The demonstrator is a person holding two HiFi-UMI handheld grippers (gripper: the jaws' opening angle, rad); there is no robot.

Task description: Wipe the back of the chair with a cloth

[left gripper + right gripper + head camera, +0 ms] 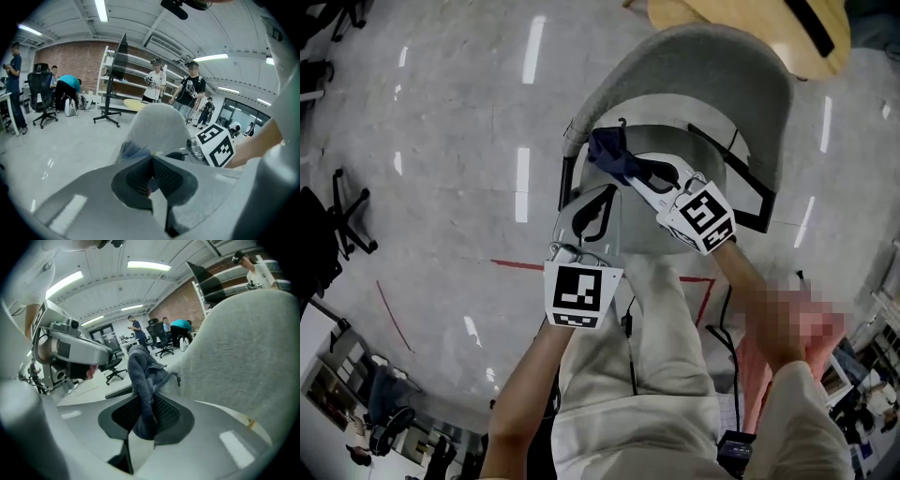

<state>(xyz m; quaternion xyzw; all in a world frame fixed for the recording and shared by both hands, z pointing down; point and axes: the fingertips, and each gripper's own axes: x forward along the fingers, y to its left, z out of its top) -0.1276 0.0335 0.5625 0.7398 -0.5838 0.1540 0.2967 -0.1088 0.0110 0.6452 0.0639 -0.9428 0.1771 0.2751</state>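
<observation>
From the head view I look down on the grey fabric chair back (694,66), with its seat (670,141) below it. My right gripper (625,171) is shut on a dark blue cloth (612,153), which sits against the left edge of the chair back. In the right gripper view the cloth (143,376) stands up out of the shut jaws, next to the chair back (243,352). My left gripper (596,208) is just beside the right one, shut with nothing held. From the left gripper view the cloth (133,151) lies just beyond its tips (151,163).
A round wooden table (741,23) stands behind the chair. Black office chairs (337,216) are at the left, and red tape lines (520,265) mark the floor. Several people (190,91) and a shelving rack (117,77) stand further back in the room.
</observation>
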